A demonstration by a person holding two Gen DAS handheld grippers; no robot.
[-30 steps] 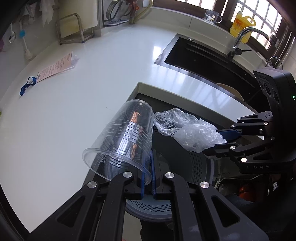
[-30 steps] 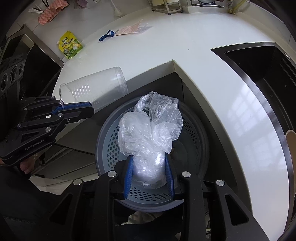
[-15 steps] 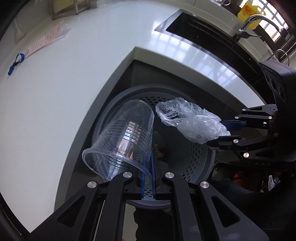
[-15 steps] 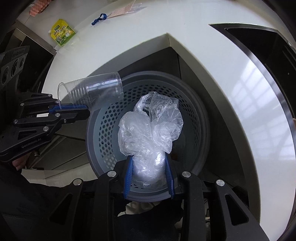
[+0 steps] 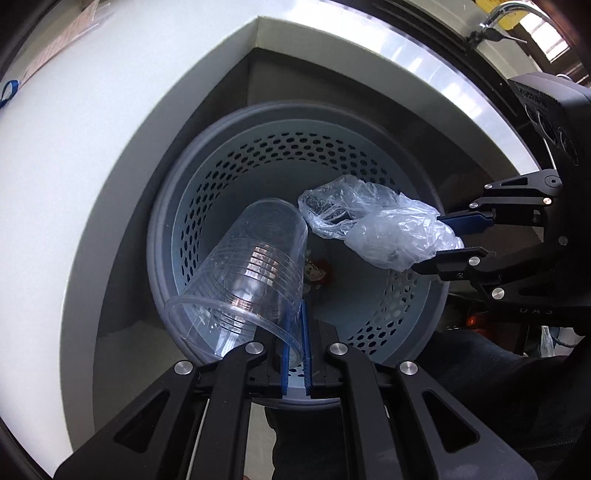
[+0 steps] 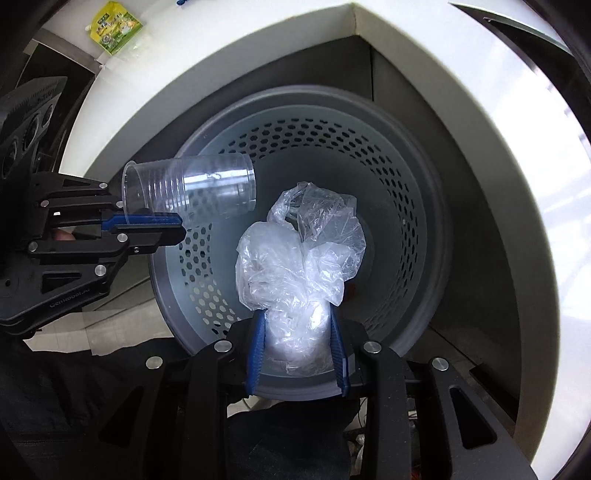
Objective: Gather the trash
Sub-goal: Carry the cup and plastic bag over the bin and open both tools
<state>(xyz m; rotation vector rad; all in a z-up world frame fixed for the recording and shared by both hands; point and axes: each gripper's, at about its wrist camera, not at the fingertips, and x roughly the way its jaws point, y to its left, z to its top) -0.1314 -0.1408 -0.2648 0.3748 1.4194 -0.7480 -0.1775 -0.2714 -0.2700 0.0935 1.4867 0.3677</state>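
Two handheld grippers hang over a round grey perforated trash bin [image 5: 221, 206] that sits on the floor in the inner corner of a white countertop [image 5: 74, 177]. Both grippers point steeply downward into the bin's mouth. The left gripper [image 5: 294, 332], seen from its own camera at the bottom of the frame, has its blue-padded jaws pressed almost fully together on the rim wall of a clear plastic cup [image 5: 255, 266]. The cup lies tilted on its side, its open mouth toward the camera and its base pointing down into the bin, above the bin's left half. The right gripper [image 6: 299, 325] has its jaws partly apart, squeezing a crumpled clear plastic bag [image 6: 299, 258] between the blue pads; the loose upper part of the bag billows out beyond the fingertips, over the middle of the bin. In the left camera view the bag and cup are near each other but not touching. Small bits of reddish and pale rubbish [image 5: 319, 271] lie at the bottom of the bin. On the countertop, well apart from the bin, a yellow-green sachet [image 6: 116, 26] lies near the edge. A tap [image 5: 506, 14] shows at the top right of the left view.
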